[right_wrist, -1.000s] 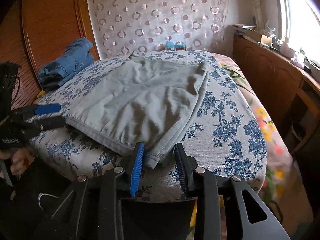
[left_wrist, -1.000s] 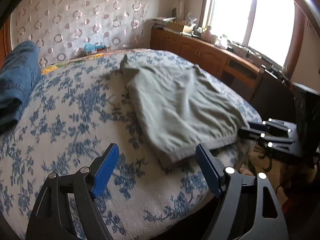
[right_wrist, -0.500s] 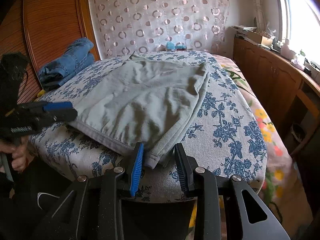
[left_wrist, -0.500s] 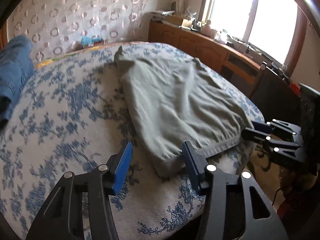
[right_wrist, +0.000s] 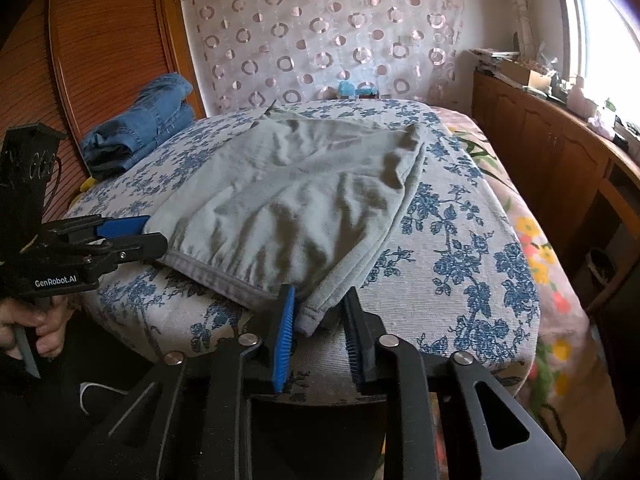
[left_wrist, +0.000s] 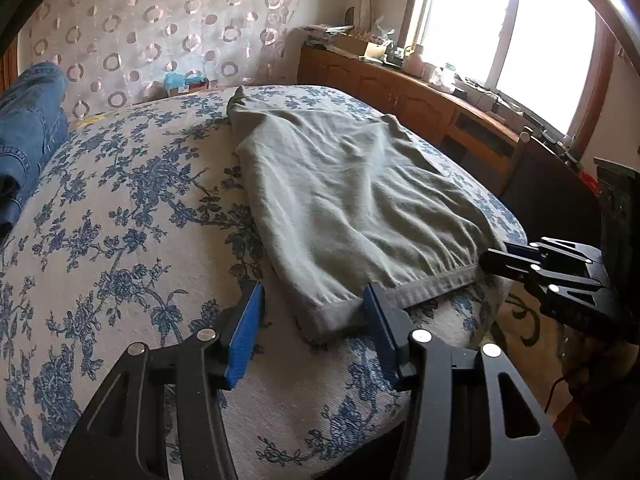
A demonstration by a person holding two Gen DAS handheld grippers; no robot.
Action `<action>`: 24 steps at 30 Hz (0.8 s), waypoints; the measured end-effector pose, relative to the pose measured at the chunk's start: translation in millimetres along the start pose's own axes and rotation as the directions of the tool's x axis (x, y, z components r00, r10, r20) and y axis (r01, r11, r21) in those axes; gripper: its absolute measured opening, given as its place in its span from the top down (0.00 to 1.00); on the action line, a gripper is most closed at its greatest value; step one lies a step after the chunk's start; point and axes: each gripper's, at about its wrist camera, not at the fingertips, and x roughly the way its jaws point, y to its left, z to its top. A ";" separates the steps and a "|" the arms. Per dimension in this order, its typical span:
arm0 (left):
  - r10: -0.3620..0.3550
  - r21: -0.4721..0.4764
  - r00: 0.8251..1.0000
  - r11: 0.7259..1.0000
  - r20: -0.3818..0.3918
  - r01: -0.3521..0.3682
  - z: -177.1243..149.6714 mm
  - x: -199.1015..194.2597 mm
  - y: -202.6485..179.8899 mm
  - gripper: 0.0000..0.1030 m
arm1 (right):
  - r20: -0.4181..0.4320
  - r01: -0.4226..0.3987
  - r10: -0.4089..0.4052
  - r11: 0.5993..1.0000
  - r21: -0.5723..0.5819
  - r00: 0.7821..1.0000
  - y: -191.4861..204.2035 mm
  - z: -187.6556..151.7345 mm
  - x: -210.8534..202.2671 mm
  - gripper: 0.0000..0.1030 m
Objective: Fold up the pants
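Grey-green pants [left_wrist: 344,196] lie folded lengthwise on the blue-flowered bed [left_wrist: 120,208], waistband toward me. My left gripper [left_wrist: 314,312] is open, its blue pads either side of the near left waistband corner. My right gripper [right_wrist: 318,312] is open around the other waistband corner [right_wrist: 308,320]. The pants also show in the right wrist view [right_wrist: 296,200]. The right gripper appears in the left wrist view [left_wrist: 504,260], the left gripper in the right wrist view [right_wrist: 132,236].
Folded blue jeans [right_wrist: 140,120] lie at the bed's far left by a wooden panel [right_wrist: 100,40]. A wooden cabinet [right_wrist: 560,152] with clutter runs under the window on the right. A patterned curtain [right_wrist: 320,32] hangs behind the bed.
My left gripper has moved forward to the waistband corner and narrowed from wide open. My right gripper has stayed in place around its corner.
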 end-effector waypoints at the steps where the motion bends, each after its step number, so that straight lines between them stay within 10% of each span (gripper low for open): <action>1: -0.013 -0.005 1.000 1.000 -0.001 0.013 -0.2 -0.4 -0.2 0.58 | -0.005 -0.008 0.008 1.000 0.002 1.000 -0.2 1.2 0.6 0.83; 12: -0.042 -0.006 0.999 0.999 -0.006 0.042 2.7 -4.9 -3.0 0.88 | 0.010 -0.042 0.042 0.999 0.025 0.999 -0.2 4.5 2.9 0.88; 24: -0.069 0.049 0.990 0.997 0.121 0.064 31.7 -64.2 -12.3 0.90 | 0.115 -0.088 0.088 0.996 -0.001 0.989 6.5 25.5 -31.0 0.89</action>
